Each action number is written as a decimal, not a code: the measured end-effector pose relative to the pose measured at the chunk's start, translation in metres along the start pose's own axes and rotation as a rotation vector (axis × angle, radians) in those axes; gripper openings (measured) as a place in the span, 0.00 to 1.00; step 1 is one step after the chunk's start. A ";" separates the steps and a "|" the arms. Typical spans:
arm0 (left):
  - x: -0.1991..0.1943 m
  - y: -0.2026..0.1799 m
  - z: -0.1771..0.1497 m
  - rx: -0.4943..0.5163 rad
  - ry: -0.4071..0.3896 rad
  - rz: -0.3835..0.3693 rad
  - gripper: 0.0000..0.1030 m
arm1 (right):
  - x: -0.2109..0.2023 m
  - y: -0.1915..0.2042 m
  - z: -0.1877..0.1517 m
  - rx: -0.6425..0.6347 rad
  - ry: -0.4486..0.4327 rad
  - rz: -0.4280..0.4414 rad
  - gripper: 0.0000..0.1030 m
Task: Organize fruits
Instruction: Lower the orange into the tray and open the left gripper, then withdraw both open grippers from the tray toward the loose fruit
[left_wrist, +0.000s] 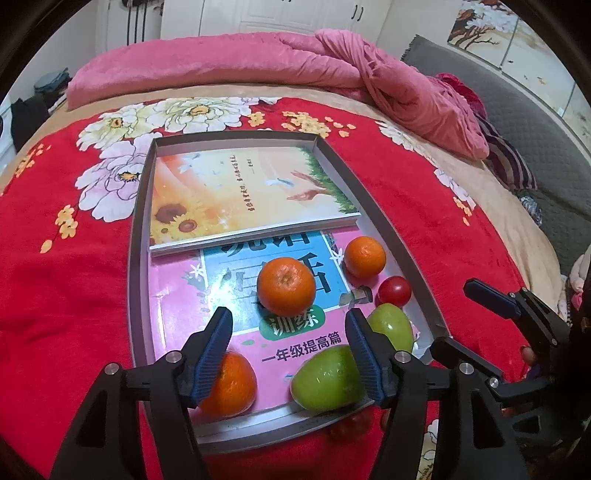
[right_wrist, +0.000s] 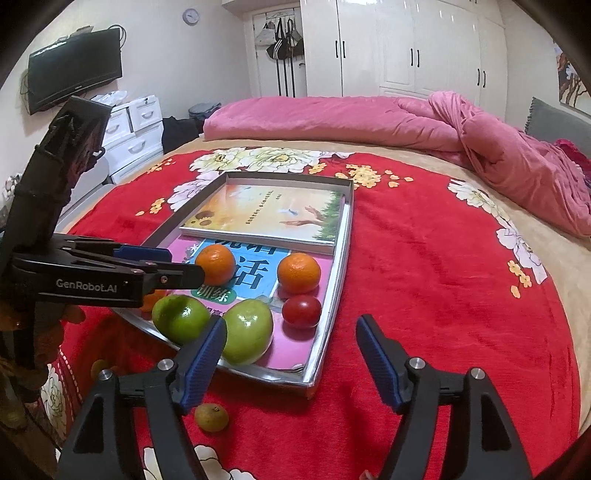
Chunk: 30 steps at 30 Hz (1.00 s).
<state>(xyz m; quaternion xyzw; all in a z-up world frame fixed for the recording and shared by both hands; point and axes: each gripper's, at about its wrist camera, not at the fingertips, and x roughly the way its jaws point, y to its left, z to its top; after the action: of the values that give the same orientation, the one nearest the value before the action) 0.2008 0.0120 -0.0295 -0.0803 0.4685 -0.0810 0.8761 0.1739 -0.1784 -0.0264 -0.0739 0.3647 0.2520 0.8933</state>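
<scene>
On the bed: red floral blanket (right_wrist: 424, 277) spread across the mattress, carrying a shallow grey tray (left_wrist: 138, 236) near its middle. Along the bed's far edge, a rolled pink quilt (right_wrist: 332, 118), bunched up toward the right; grey padded headboard (left_wrist: 517, 122) at the right side. Behind the bed, white wardrobe (right_wrist: 406, 48) with dark handles; bags (right_wrist: 280, 40) hung beside it; round clock (right_wrist: 191, 16) high on the wall; dark television (right_wrist: 74, 70) mounted at left, above white drawer units (right_wrist: 136, 125).

Inside the tray, two books laid flat: sunflower book (left_wrist: 240, 192) filling the far end and overlapping a pink workbook (left_wrist: 177, 288) that lines the near end. Fruits resting on the workbook:
- first orange (left_wrist: 286, 286) near its centre
- second orange (left_wrist: 365, 256) by the tray's right edge
- third orange (left_wrist: 232, 386) toward the near-left corner
- red tomato (left_wrist: 394, 291) close to the right edge, just nearer than the second orange
- left green apple (left_wrist: 323, 380) at the near edge
- right green apple (left_wrist: 393, 326) beside it, toward the near-right corner

Outside the tray, small yellow-green fruit (right_wrist: 211, 417) lying on the blanket just off the near edge.

Left gripper (left_wrist: 291, 350) poised over the tray's near end, jaws apart; third orange behind one finger, left green apple behind the other, neither pinched. Right gripper (right_wrist: 291, 363) held over the tray's near-right corner and bare blanket, jaws wide apart, gripping nothing.
</scene>
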 end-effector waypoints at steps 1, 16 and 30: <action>-0.002 0.000 0.000 -0.001 -0.001 0.000 0.64 | 0.000 0.000 0.000 0.001 -0.001 -0.001 0.71; -0.023 0.001 -0.004 -0.014 -0.027 0.010 0.73 | -0.006 -0.005 0.003 0.023 -0.025 -0.009 0.83; -0.040 0.004 -0.005 -0.026 -0.053 0.004 0.74 | -0.012 -0.011 0.006 0.054 -0.056 -0.018 0.86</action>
<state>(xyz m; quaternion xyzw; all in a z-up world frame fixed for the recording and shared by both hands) 0.1753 0.0244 -0.0009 -0.0926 0.4462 -0.0709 0.8873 0.1754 -0.1906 -0.0140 -0.0459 0.3456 0.2358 0.9071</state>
